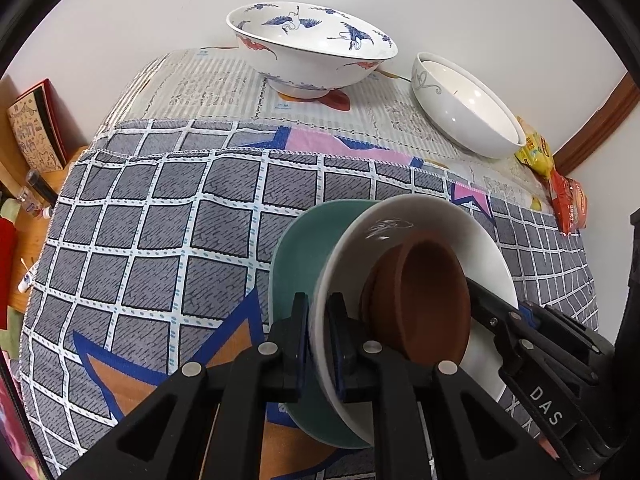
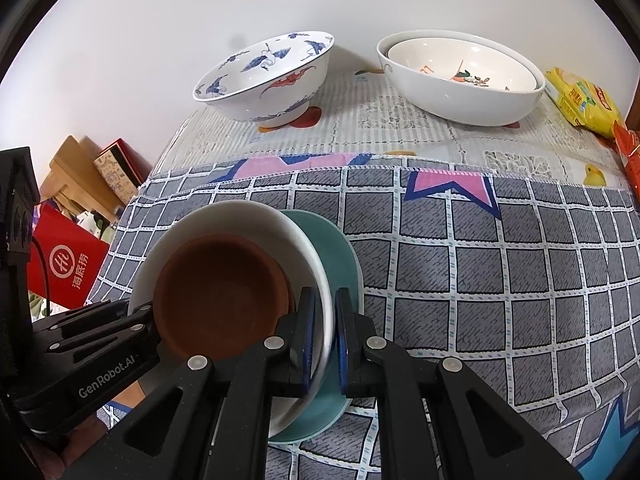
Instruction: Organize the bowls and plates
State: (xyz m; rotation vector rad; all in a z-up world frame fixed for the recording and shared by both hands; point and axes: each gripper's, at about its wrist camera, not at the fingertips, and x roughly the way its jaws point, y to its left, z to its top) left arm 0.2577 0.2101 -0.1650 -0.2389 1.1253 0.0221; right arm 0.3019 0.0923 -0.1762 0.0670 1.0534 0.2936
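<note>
Stacked dishes are seen at the near edge of the table [image 1: 168, 216], which is covered with a grey checked cloth [image 2: 500, 280]. A brown saucer [image 1: 428, 300] is nested in a white plate [image 1: 400, 220], and that plate is set on a teal plate [image 1: 300, 248]. The stack is tilted in both views, though whether it is lifted clear of the cloth cannot be told.

The left gripper [image 1: 318, 340] is clamped on the rim of the white plate: its jaws are closed tight, one blue-padded finger on the inner face and the other between the white and the teal plate. The right gripper [image 2: 324, 340] is clenched on the opposite rim of the same white plate in the same manner, with the teal plate lying just beyond its outer finger. Each gripper is seen from the other's camera, at the far side of the stack.

At the back of the table, on a pale striped mat [image 1: 224, 84], a large bowl painted with blue cranes [image 2: 264, 76] is stood upright near the wall. To its right, well apart from the stack, a white bowl [image 2: 472, 100] is placed with a smaller bowl [image 2: 460, 60] nested inside it. Yellow and red snack packets [image 2: 580, 100] are lying at the right edge, just beside the white bowl.
</note>
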